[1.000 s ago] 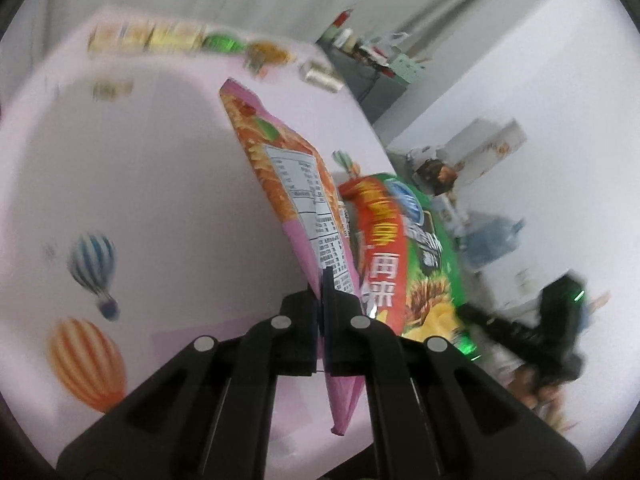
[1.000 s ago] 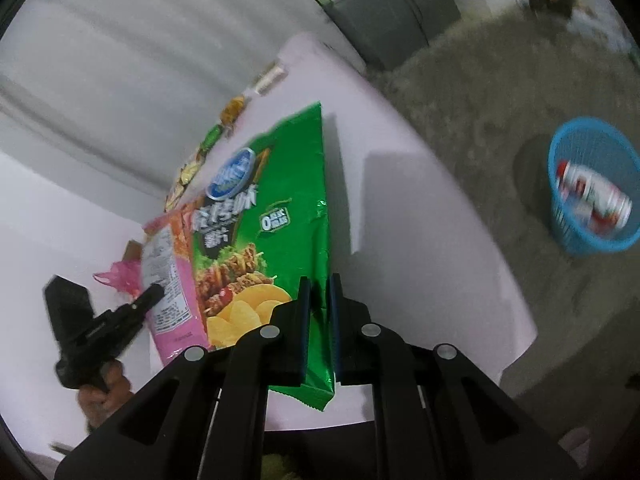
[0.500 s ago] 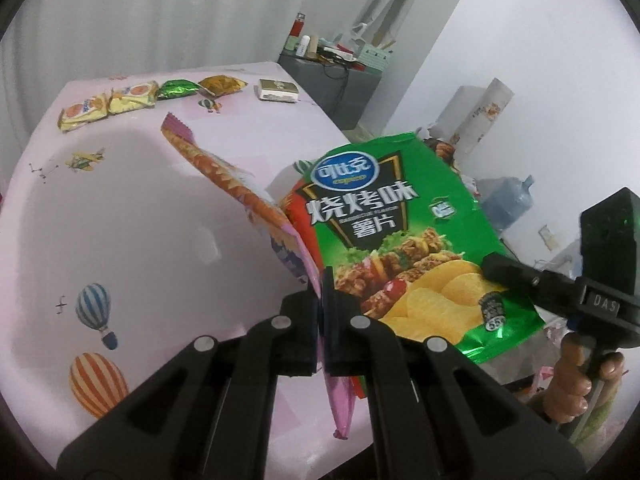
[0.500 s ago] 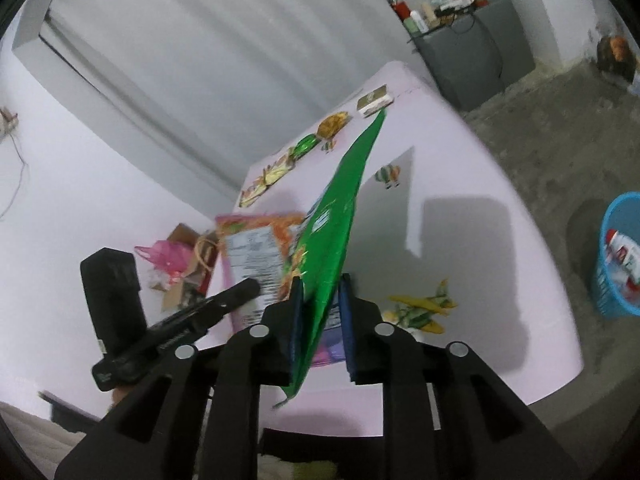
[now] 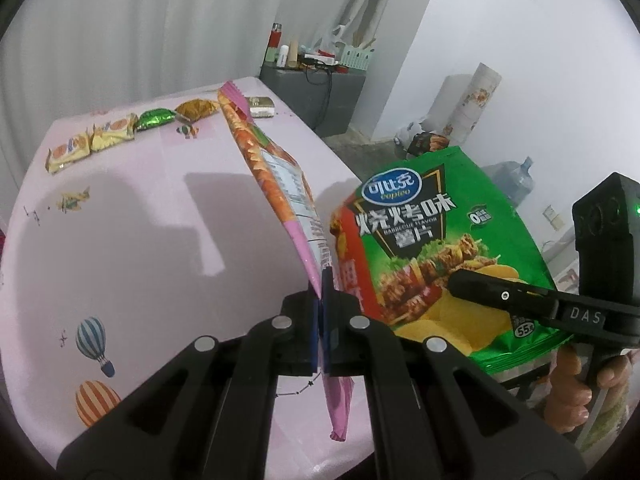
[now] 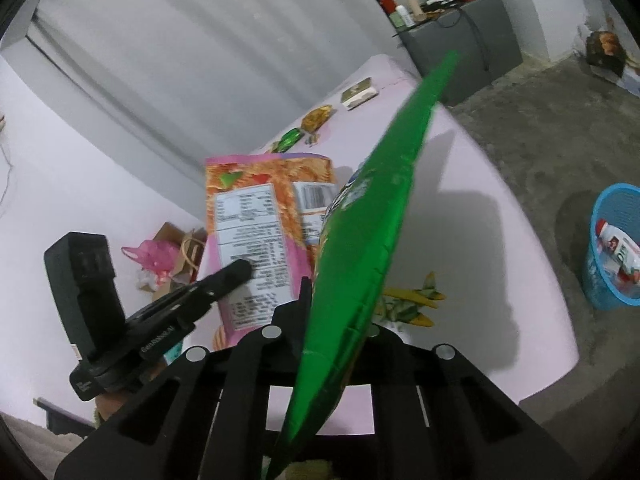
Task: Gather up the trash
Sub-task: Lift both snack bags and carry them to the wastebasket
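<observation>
Now that both bags have been lifted clear of the pink table (image 5: 140,240), binning them can follow. Left gripper (image 5: 320,312) stays clamped on a flat pink-orange snack bag (image 5: 276,176); right gripper (image 6: 332,320) pinches a shiny green chip bag (image 6: 372,216), edge-on. A blue basket (image 6: 612,248) waits on the floor.

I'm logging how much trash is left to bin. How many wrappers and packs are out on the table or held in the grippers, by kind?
Large snack bags, held: 2, pink bag, green bag
Yellow wrappers: 2
Green wrapper: 1
Orange wrapper: 1
Small box: 1
Total: 7
</observation>
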The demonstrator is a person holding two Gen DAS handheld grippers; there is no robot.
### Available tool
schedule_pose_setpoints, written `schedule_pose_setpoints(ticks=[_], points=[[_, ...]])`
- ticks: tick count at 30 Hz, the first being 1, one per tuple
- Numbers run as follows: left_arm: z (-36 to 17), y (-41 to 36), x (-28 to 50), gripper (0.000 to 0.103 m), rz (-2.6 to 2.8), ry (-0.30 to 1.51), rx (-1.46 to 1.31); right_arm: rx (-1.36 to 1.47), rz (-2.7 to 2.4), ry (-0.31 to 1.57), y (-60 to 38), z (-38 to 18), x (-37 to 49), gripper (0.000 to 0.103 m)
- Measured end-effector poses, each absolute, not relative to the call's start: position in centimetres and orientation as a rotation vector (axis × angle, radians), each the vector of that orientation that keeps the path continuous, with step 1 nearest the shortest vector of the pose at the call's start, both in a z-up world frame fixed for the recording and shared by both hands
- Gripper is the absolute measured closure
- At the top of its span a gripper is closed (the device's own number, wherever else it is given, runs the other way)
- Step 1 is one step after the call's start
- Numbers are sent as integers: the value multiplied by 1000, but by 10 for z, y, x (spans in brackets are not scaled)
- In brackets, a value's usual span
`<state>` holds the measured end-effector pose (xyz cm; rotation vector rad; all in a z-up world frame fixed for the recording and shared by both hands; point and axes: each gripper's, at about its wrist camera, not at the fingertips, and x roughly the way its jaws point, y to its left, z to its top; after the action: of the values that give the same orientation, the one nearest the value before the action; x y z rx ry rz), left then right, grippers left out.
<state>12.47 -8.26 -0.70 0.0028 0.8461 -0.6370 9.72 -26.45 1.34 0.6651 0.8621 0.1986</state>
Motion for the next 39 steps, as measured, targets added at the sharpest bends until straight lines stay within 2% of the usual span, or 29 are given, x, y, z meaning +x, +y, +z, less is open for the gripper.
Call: schedule_pose_setpoints(ticks=[39], points=[[8, -78, 118, 103, -587, 790, 34, 651, 187, 872, -266, 8, 100, 96]])
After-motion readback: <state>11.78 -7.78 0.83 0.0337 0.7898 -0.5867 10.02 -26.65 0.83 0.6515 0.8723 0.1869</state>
